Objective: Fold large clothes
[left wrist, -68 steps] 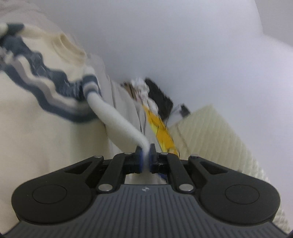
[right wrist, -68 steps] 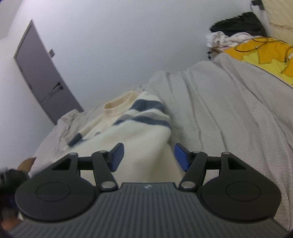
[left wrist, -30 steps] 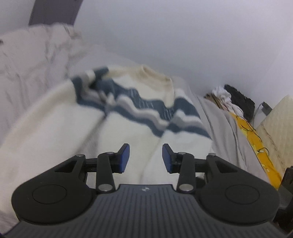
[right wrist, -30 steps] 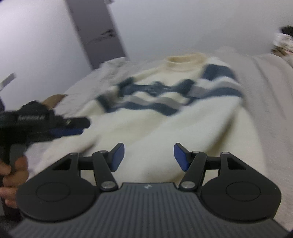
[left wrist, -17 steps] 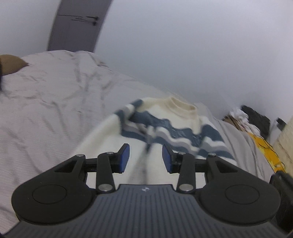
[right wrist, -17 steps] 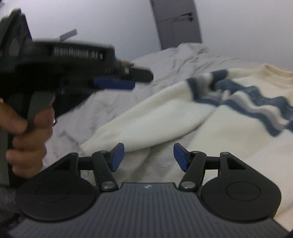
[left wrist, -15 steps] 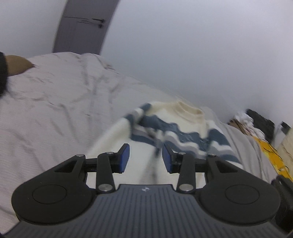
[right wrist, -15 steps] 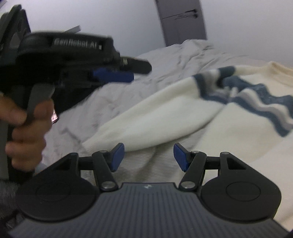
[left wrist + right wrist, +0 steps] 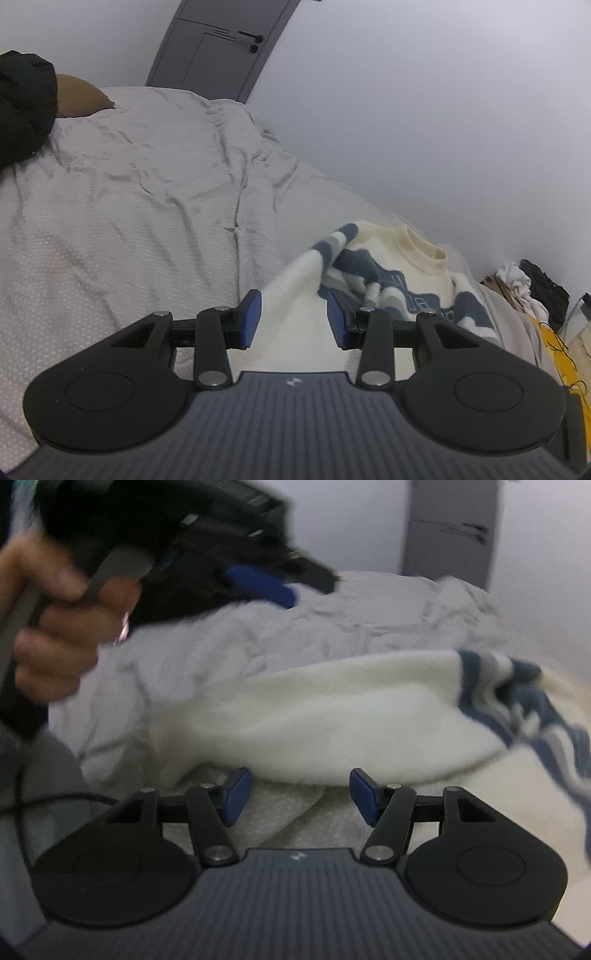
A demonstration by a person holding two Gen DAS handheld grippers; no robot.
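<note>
Cream sweater (image 9: 391,280) with blue-grey stripes lies on the grey bedsheet (image 9: 129,206) | left gripper (image 9: 293,319) hangs over its sleeve, jaws apart, nothing in them | right gripper (image 9: 301,794) low by the sleeve edge, jaws wide too | left hand (image 9: 55,635) wrapped round the handle, pretty blurry

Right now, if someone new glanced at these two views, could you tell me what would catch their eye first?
First, the cream sweater with wavy blue and grey stripes, lying on the rumpled grey bedspread, one sleeve stretched out sideways. Next, the left gripper, blurred in the person's left hand, high at the left of the right wrist view. The right gripper hovers near the sleeve with its jaws open.
</note>
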